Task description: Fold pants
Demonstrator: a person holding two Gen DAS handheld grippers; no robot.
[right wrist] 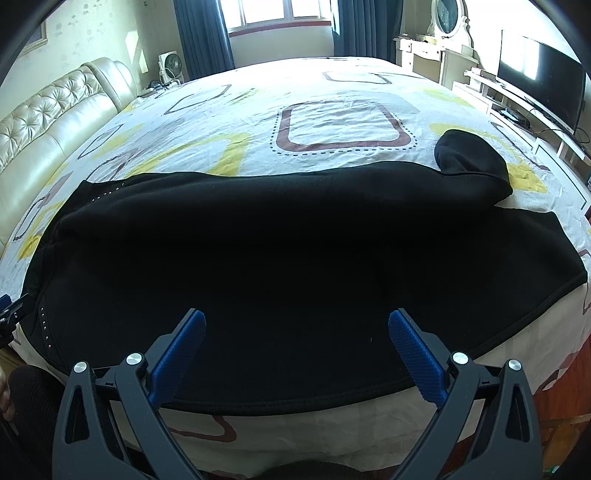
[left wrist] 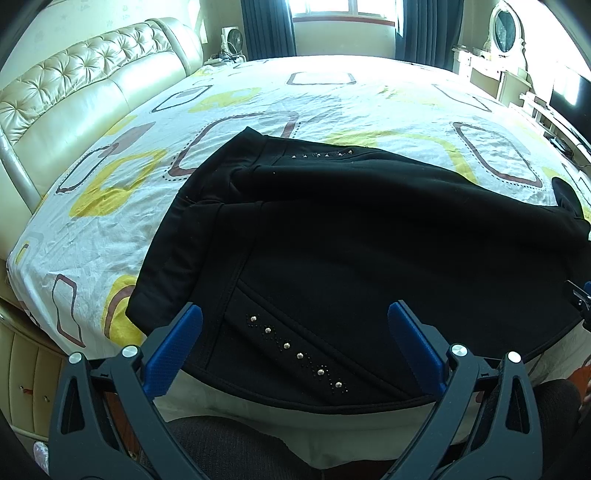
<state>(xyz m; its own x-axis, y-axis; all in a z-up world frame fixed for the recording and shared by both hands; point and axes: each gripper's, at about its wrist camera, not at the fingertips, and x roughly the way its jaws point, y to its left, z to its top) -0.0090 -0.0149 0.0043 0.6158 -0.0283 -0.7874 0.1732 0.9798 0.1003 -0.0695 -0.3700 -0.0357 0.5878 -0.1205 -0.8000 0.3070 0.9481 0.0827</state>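
Observation:
Black pants (left wrist: pixel 351 236) lie across the near edge of the bed, waist to the left, legs running right. Studded pocket trim (left wrist: pixel 299 354) shows near the front edge. In the right wrist view the pants (right wrist: pixel 277 251) spread wide, with one leg end (right wrist: pixel 469 158) curled up at the far right. My left gripper (left wrist: pixel 295 325) is open and empty, just above the waist and pocket area. My right gripper (right wrist: pixel 295 332) is open and empty above the legs near the bed's front edge. The right gripper's tip (left wrist: pixel 581 299) shows at the right edge of the left wrist view.
The bed has a white sheet (right wrist: pixel 332 122) with yellow and brown shapes. A cream tufted headboard (left wrist: pixel 74 92) stands on the left. A dresser with an oval mirror (right wrist: pixel 447 22) and a TV (right wrist: pixel 539 70) stand at the right. A fan (right wrist: pixel 171 66) sits by the far window.

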